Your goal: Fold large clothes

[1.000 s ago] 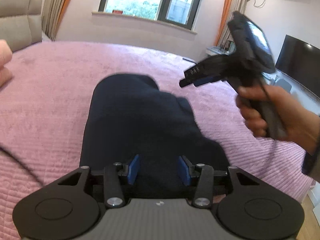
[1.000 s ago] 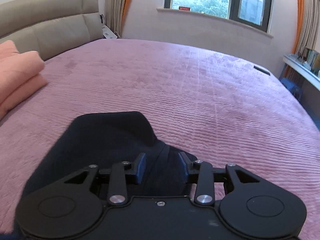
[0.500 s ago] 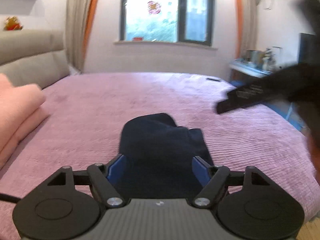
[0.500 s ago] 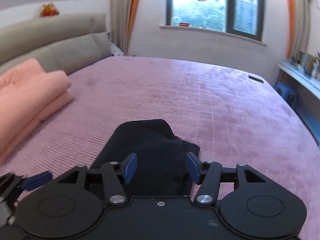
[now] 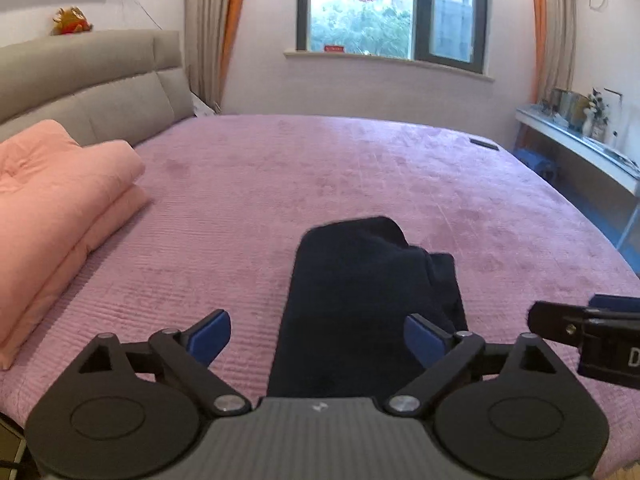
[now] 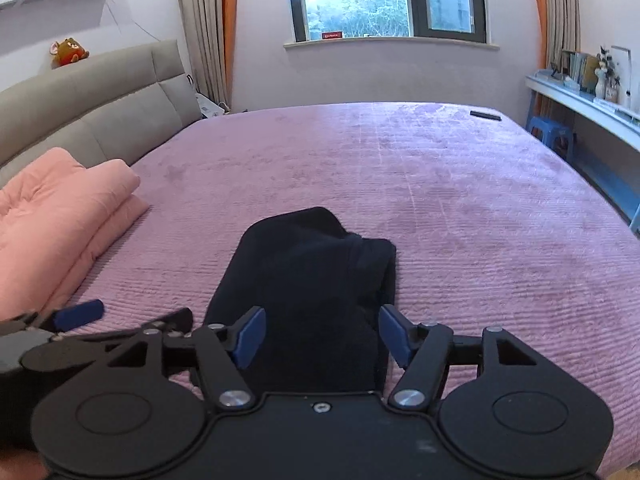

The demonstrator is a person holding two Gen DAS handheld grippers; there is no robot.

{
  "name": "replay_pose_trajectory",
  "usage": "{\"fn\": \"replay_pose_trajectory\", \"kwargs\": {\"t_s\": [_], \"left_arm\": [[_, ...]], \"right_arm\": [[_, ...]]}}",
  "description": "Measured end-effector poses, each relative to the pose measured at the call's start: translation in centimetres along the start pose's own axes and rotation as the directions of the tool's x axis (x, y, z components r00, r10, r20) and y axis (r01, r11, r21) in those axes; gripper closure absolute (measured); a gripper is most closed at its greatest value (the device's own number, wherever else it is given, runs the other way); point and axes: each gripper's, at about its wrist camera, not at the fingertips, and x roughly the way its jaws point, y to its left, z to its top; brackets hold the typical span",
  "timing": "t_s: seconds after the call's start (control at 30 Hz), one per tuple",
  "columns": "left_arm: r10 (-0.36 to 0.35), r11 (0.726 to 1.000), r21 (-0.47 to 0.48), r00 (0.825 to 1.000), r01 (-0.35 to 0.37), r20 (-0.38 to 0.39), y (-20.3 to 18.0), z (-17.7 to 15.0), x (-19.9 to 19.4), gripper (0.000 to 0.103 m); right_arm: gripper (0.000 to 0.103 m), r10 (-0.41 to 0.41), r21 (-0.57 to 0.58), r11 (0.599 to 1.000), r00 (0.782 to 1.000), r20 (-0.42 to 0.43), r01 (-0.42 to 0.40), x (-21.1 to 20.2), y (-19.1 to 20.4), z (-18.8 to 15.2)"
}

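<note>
Although both tools hang above the near edge of the bed (image 5: 360, 168), neither grips anything. The left gripper (image 5: 318, 336) has its blue pads (image 5: 210, 334) spread wide, with cloth showing only toward the right-hand pad; the right gripper (image 6: 322, 334) is parted somewhat less, its pads straddling the near end of the garment without touching it, as far as can be told.

The dark garment (image 6: 316, 280) lies on the pink bedspread at centre near, gathered into a long narrow strip that runs from near to far. Its far end is rounded on the left, and on the right a second layer sticks out unevenly — the edges are not squared.

Judged from this lie, the lengthwise folds are done and the piece has been let go. What may remain is a crosswise fold to shorten the strip, plus tidying of the ragged far-right corner; whether the person counts it finished cannot be told.

A folded salmon quilt (image 5: 60, 208) rests at far left, well apart.
</note>
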Motion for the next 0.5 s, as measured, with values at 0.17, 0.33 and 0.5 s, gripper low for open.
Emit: {"fn": "replay_pose_trajectory", "kwargs": {"t_s": [0.17, 0.33, 0.5], "left_arm": [[0.001, 1.0, 0.029, 0.999, 0.0, -0.036, 0.1, -0.3, -0.2, 0.004], [0.015, 0.997, 0.081, 0.999, -0.012, -0.037, -0.6, -0.8, -0.3, 0.002], [-0.012, 0.996, 0.084, 0.997, 0.018, -0.072, -1.0, -1.1, 0.3, 0.002]], "right_arm": [[0.026, -0.01, 0.017, 1.0, 0.999, -0.032, 0.01, 0.2, 0.1, -0.9], [0.026, -0.024, 0.065, 0.997, 0.997, -0.071, 0.028, 1.1, -0.8, -1.6], [0.026, -0.049, 0.089, 0.994, 0.994, -0.102, 0.058, 1.8, -1.8, -2.2]]}}
